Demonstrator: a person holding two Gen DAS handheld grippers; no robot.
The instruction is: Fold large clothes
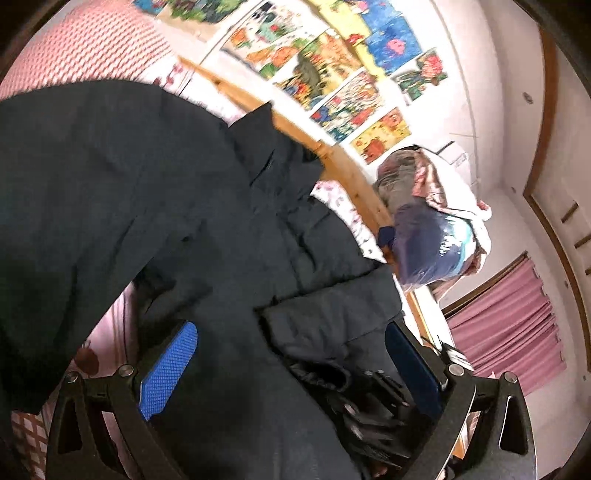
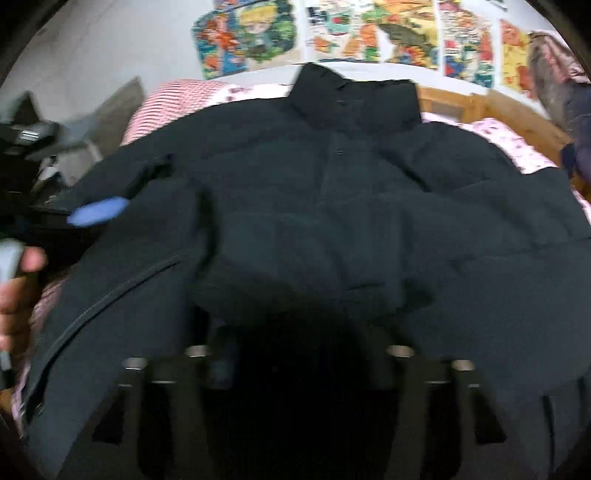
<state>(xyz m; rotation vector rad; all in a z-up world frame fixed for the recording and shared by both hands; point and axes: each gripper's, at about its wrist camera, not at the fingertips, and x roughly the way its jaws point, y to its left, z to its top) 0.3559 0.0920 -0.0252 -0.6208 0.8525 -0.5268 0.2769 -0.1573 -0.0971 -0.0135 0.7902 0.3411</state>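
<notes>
The left gripper (image 1: 291, 354) stood wide around the dark padded jacket (image 2: 332, 221); the right gripper's (image 2: 295, 354) fingers lay hidden beneath it, state untellable.

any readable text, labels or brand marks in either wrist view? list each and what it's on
None legible.
Colourful drawings taped on the white wall: pictures only, any lettering too blurred to read.
Clear plastic bag of bedding: a whitish mark on it, unreadable.
Dark navy padded jacket: no label or logo visible.
</notes>
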